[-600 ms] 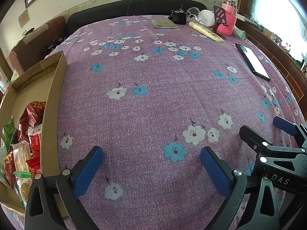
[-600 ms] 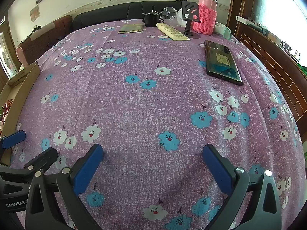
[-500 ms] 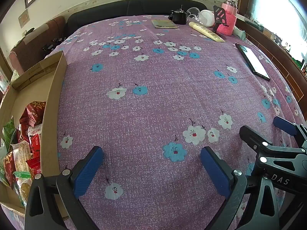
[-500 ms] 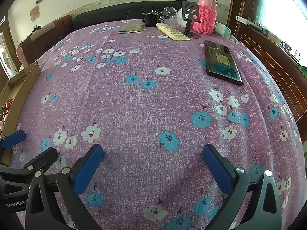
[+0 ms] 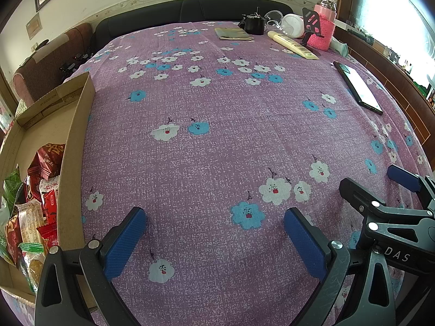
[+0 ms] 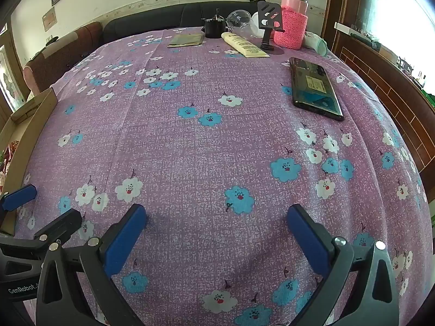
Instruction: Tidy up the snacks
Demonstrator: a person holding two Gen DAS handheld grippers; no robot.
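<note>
Tilting down over the tablecloth (image 5: pixel 217 149), both grippers (image 5: pixel 214 225) (image 6: pixel 217 222) hang side by side, spread wide.

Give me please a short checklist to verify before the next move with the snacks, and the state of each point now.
1. Left gripper open, nothing between its jaws: ok.
2. Right gripper open, nothing held: ok.
3. Snack packets inside the cardboard box: ok.
4. Loose snacks left on the tablecloth: none seen.
5. Phone lies apart from both grippers: ok.
6. Packets sorted neatly: cannot tell, the box is partly out of view.
</note>
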